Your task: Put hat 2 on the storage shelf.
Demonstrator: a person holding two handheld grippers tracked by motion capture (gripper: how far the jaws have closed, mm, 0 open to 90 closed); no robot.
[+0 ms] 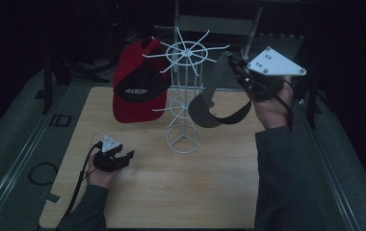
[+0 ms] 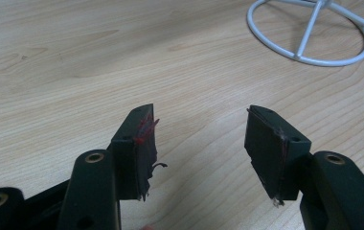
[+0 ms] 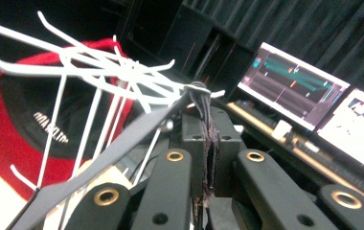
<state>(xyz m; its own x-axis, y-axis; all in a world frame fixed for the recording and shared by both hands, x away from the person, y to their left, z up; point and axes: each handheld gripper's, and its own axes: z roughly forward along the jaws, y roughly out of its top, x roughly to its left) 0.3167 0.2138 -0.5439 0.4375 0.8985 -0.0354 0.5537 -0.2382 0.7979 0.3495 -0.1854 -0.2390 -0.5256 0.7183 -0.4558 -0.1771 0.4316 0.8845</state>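
The wooden table (image 1: pixel 171 192) carries a white wire hat rack (image 1: pixel 185 91), with a red and black cap (image 1: pixel 137 86) already hanging on its left side. The right tongs (image 1: pixel 233 61) are raised just right of the rack's top spokes, clenched on the strap end of a grey visor (image 1: pixel 210 103) whose long band hangs down toward the table. The nearest hook tip lies just beside that strap. The left tongs (image 2: pixel 199 143) rest low near the rack's base ring (image 2: pixel 314 33), released and empty.

Dim high view; brighter, blurry gripper views
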